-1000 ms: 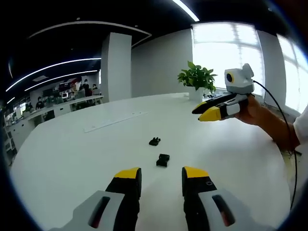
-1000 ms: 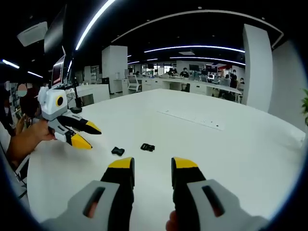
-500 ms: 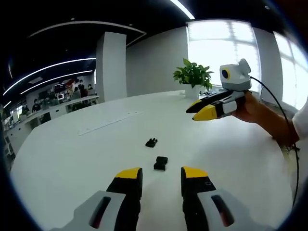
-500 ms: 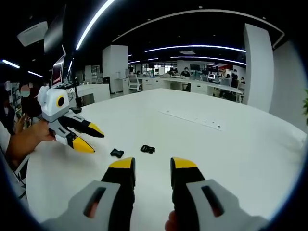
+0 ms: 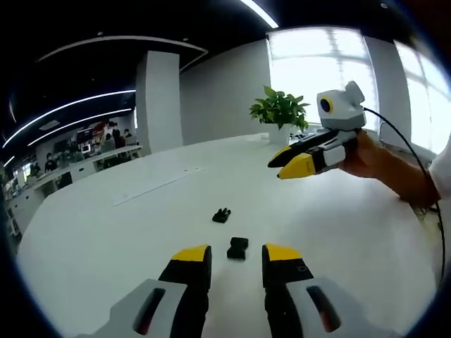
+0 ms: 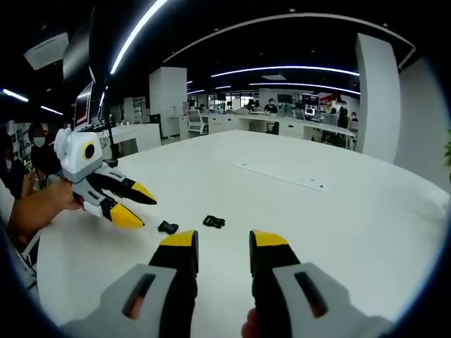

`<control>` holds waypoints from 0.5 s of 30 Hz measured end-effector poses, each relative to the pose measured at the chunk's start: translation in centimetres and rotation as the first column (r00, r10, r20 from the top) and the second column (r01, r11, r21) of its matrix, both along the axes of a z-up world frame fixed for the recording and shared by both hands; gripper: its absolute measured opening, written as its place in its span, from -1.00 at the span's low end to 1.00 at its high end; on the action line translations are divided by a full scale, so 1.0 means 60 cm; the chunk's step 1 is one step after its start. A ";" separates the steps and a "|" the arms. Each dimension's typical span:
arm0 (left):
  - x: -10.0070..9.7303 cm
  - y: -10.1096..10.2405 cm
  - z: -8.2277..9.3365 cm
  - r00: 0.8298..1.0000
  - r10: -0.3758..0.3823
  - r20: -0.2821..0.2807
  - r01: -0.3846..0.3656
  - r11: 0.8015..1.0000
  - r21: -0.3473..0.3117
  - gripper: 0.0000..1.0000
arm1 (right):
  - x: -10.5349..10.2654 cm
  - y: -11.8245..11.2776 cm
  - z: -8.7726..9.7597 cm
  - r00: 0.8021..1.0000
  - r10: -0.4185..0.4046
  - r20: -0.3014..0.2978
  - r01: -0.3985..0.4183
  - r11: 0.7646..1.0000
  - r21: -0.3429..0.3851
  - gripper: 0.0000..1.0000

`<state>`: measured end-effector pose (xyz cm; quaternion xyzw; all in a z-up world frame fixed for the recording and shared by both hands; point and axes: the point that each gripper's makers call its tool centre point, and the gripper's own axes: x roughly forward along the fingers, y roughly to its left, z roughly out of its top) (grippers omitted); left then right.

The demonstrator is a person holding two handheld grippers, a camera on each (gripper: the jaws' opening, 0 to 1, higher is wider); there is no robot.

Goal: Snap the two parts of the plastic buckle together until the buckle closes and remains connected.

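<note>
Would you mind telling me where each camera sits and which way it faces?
Left gripper view: rides the left gripper, facing across the table toward a window; a hand shows.
Right gripper view: rides the right gripper, facing the office; a hand shows.
Shared: both buckle parts, apart.

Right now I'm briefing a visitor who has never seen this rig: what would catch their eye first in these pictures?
Two small black buckle halves, one just ahead of the left gripper and the other a little beyond, lie apart on a wide white table. The right gripper, yellow-tipped and held in a hand, hovers above the table with open jaws; a potted plant stands by the bright window.
</note>
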<state>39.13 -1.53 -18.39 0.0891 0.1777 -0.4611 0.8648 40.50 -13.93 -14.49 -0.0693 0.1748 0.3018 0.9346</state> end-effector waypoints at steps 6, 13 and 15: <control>0.000 -0.009 -0.007 1.000 -0.013 -0.011 0.013 1.000 0.014 -0.43 | 0.000 -0.002 -0.002 1.000 -0.001 0.002 0.001 1.000 0.007 -0.43; -0.002 -0.015 -0.010 0.999 -0.032 -0.016 0.032 0.999 0.019 -0.44 | 0.001 -0.005 -0.005 1.000 -0.004 0.000 0.004 1.000 0.013 -0.43; -0.003 -0.016 -0.013 0.999 -0.035 -0.018 0.035 0.999 0.021 -0.45 | 0.000 -0.005 -0.006 1.000 -0.005 -0.001 0.005 1.000 0.015 -0.43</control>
